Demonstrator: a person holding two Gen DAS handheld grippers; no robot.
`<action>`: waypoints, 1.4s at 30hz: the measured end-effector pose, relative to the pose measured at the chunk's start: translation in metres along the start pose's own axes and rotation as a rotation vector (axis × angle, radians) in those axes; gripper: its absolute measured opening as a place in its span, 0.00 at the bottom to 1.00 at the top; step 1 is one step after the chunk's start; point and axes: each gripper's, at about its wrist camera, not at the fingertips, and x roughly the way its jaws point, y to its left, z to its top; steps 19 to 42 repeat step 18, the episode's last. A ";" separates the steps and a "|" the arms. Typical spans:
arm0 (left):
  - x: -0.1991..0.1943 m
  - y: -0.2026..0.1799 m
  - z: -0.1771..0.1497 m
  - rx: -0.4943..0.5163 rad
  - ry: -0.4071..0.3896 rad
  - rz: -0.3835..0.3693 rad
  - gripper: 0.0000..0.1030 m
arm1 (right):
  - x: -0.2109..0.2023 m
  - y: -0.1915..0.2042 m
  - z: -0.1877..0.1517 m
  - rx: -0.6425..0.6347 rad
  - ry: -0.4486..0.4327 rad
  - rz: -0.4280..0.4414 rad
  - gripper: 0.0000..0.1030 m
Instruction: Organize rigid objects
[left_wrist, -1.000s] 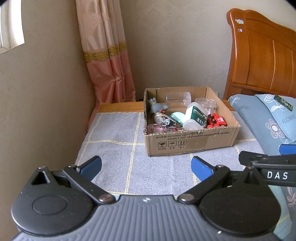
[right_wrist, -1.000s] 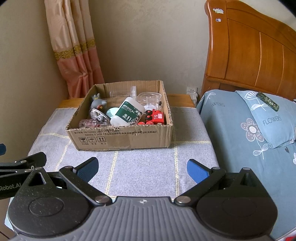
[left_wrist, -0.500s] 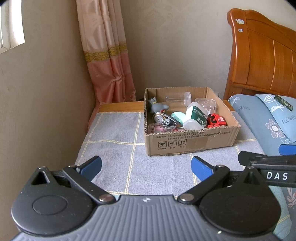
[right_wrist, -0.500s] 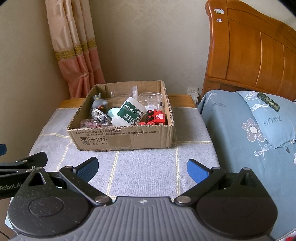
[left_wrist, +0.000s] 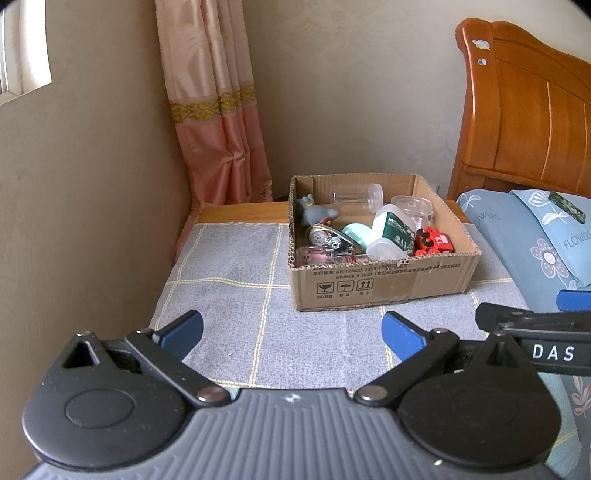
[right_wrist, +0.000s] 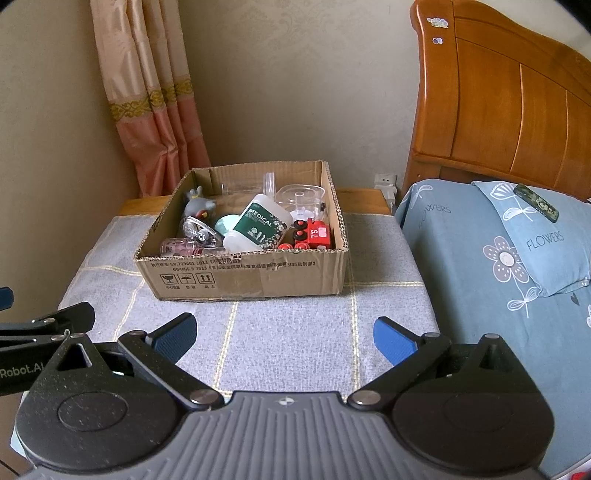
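Currently, the left tongs and the right tongs are both held spread wide apart and empty above the near part of the cloth-covered surface. Neither is in contact with anything. A cardboard box is positioned farther back on the surface, well apart from both tongs. Inside it are seen a white medical bottle, a red toy train, a grey figurine and clear plastic containers. A bed is located just beside the surface on the right.
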 end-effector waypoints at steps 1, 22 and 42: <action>0.000 0.000 0.000 0.000 0.000 0.001 0.99 | 0.000 0.000 0.000 0.001 0.001 0.001 1.00; -0.002 -0.002 0.000 -0.005 0.000 0.001 0.99 | -0.001 0.000 0.000 0.003 -0.004 -0.002 1.00; -0.002 -0.002 0.000 -0.005 0.000 0.001 0.99 | -0.001 0.000 0.000 0.003 -0.004 -0.002 1.00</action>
